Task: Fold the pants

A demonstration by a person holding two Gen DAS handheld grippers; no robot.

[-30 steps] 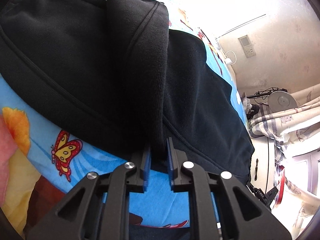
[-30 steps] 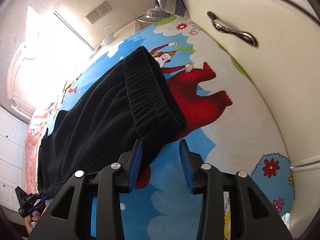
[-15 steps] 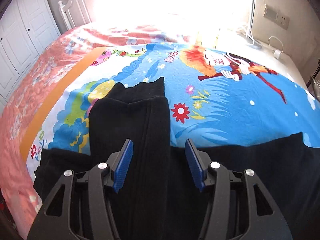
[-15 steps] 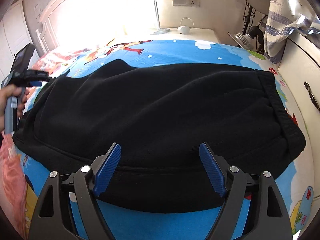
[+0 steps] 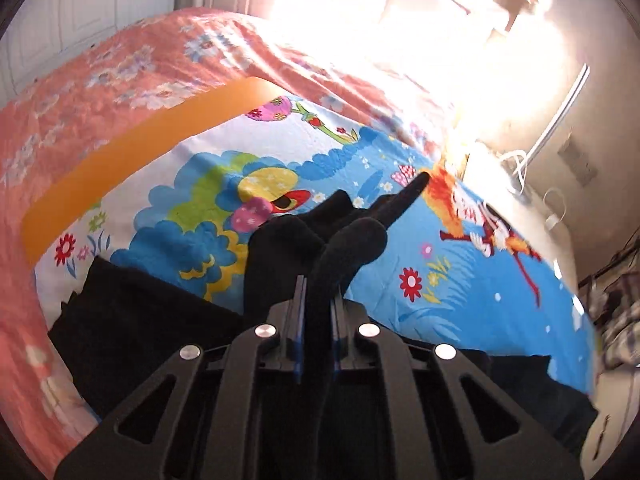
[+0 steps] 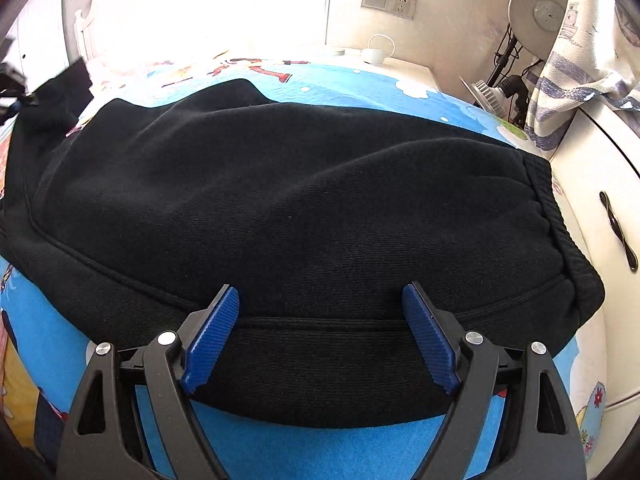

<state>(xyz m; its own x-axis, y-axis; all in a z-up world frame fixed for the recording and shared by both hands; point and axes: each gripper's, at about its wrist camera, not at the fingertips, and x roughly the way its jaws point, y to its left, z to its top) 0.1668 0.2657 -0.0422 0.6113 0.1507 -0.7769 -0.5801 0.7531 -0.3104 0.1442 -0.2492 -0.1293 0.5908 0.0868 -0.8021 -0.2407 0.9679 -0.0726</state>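
Black fleece pants [image 6: 280,200] lie folded lengthwise on the cartoon-print bed sheet [image 6: 340,84], with the ribbed waistband [image 6: 560,232] at the right. My right gripper [image 6: 320,320] is wide open and low over the near edge of the pants, its blue pads [image 6: 212,332] resting on the cloth. My left gripper [image 5: 318,300] is shut on the leg end of the pants [image 5: 352,240], which stands up bunched above the sheet [image 5: 460,288]. More of the pants [image 5: 140,320] lies flat below it.
A white cabinet with a dark handle [image 6: 618,232] stands right of the bed. A striped cloth [image 6: 568,80] and a round fan [image 6: 540,4] are at the back right. A pink floral cover [image 5: 100,80] and an orange band [image 5: 132,160] lie beyond the sheet.
My left gripper has shut on the pants leg end and lifted it; half a second ago it was open above it. My right gripper stays open, a little closer to the pants.
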